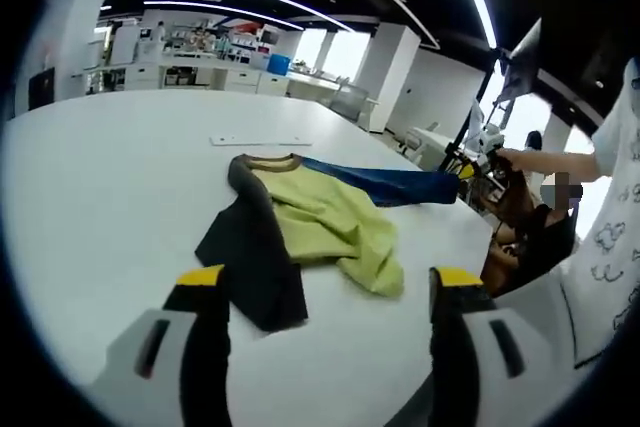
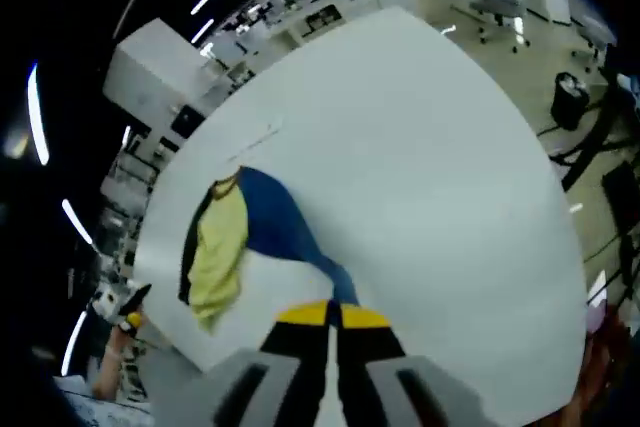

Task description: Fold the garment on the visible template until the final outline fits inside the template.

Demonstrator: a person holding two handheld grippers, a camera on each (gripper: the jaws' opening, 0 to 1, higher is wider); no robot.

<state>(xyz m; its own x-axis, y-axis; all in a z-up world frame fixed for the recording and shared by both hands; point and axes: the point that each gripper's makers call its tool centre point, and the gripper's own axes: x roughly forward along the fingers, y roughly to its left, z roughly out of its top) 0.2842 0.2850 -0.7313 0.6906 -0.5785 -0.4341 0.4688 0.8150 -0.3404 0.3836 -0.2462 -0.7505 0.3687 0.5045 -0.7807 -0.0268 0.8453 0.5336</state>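
Note:
A garment (image 1: 320,217) lies crumpled on the white table (image 1: 110,187), with a yellow-green body, a dark grey side and a blue sleeve (image 1: 400,185) stretched to the right. My left gripper (image 1: 330,277) hovers open just short of the garment, holding nothing. In the right gripper view the garment (image 2: 220,247) lies to the left, and its blue sleeve (image 2: 290,232) runs down into my right gripper (image 2: 333,315), which is shut on the sleeve's end. That gripper (image 1: 468,169) also shows at the table's right edge in the left gripper view. A thin pale strip (image 1: 260,140) lies beyond the collar.
A person in a white patterned shirt (image 1: 610,217) stands at the right edge of the table, with a brown seat (image 1: 510,217) beside them. Desks and shelves (image 1: 200,57) line the far wall. A dark bin (image 2: 570,97) stands on the floor past the table edge.

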